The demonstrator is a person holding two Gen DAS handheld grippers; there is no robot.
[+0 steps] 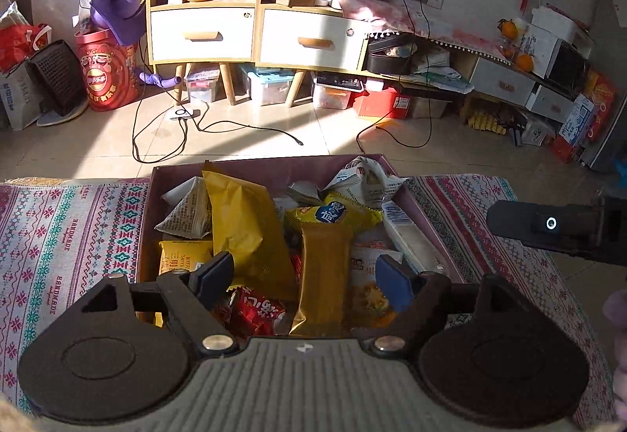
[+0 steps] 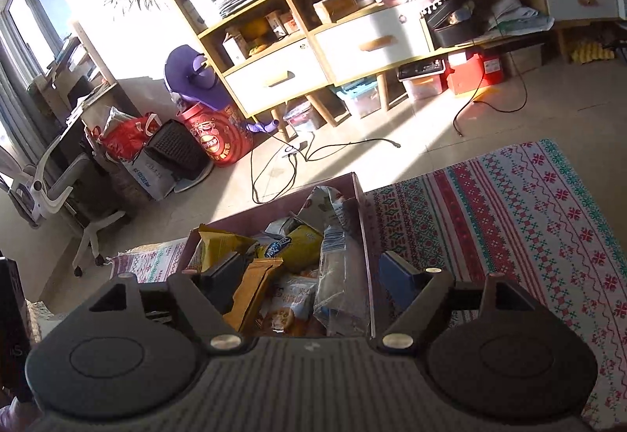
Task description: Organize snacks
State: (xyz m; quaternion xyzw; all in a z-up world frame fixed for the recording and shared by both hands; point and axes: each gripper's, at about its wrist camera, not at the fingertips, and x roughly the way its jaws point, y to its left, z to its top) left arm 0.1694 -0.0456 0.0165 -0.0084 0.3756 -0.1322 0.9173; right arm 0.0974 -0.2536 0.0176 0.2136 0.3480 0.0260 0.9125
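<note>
A pinkish cardboard box full of snack packets sits on a patterned tablecloth. It holds a large yellow bag, an orange bar packet, a red packet and white wrappers. My left gripper is open and empty over the box's near side, straddling the orange bar. My right gripper is open and empty above the box's right wall, with the orange bar packet by its left finger. The right gripper's body shows in the left view.
The patterned tablecloth spreads on both sides of the box. Beyond the table edge lie a tiled floor with cables, wooden drawer cabinets, a red Lay's tin and an office chair.
</note>
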